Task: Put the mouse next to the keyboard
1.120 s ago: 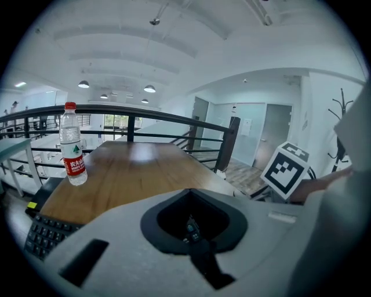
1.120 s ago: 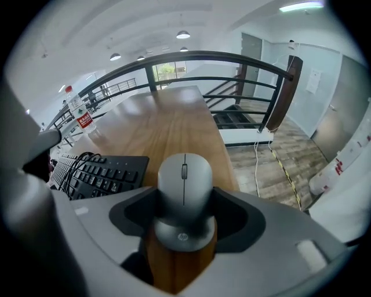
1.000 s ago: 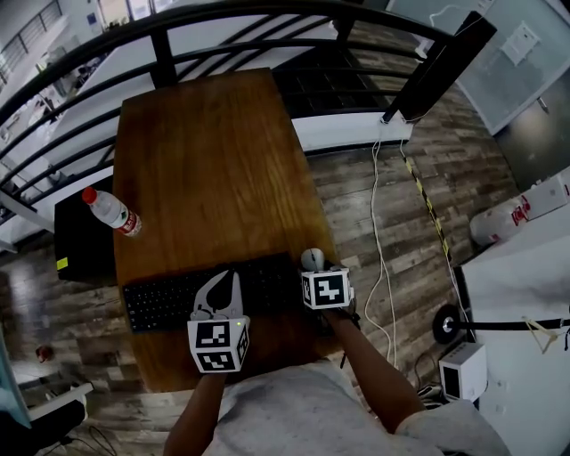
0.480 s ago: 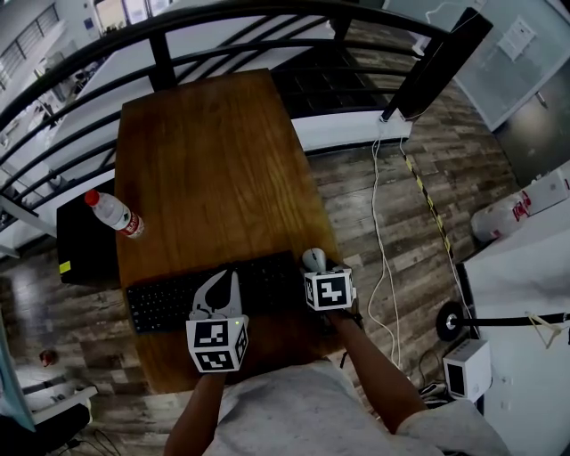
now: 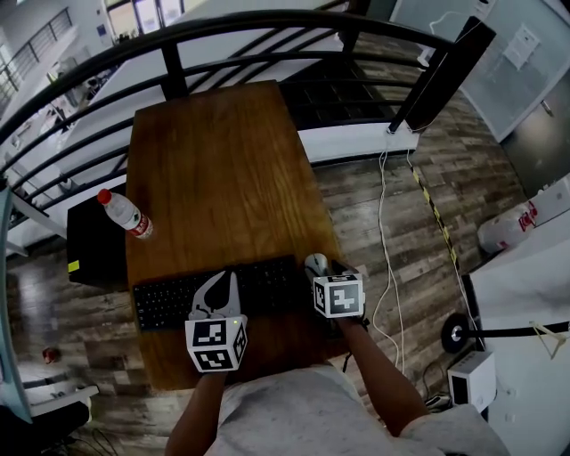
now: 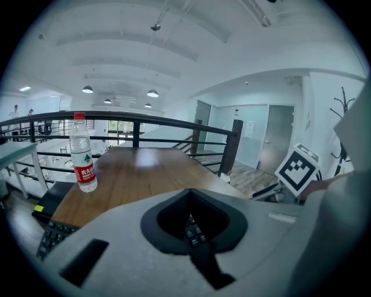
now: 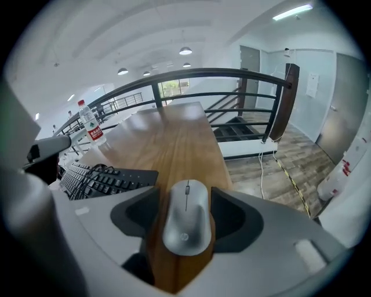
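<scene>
A silver mouse [image 5: 313, 264] [image 7: 186, 216] lies on the wooden table [image 5: 214, 160] just off the right end of the black keyboard [image 5: 178, 298] [image 7: 98, 178]. My right gripper [image 5: 317, 268] [image 7: 186, 198] straddles the mouse. Its jaws are closing, with a gap left on each side of the mouse. My left gripper [image 5: 232, 279] [image 6: 194, 192] is shut with nothing in it and hovers over the keyboard's middle; a few keys [image 6: 193, 227] show through the gap in its jaws.
A plastic water bottle [image 5: 125, 214] [image 6: 83, 154] with a red cap stands at the table's left edge. A black railing [image 5: 267, 22] runs behind the table. The table's right edge lies close beside the mouse, with wooden floor and cables [image 5: 387, 267] below.
The head view has shifted a little. Both grippers, the mouse and the keyboard keep about the same places on the table.
</scene>
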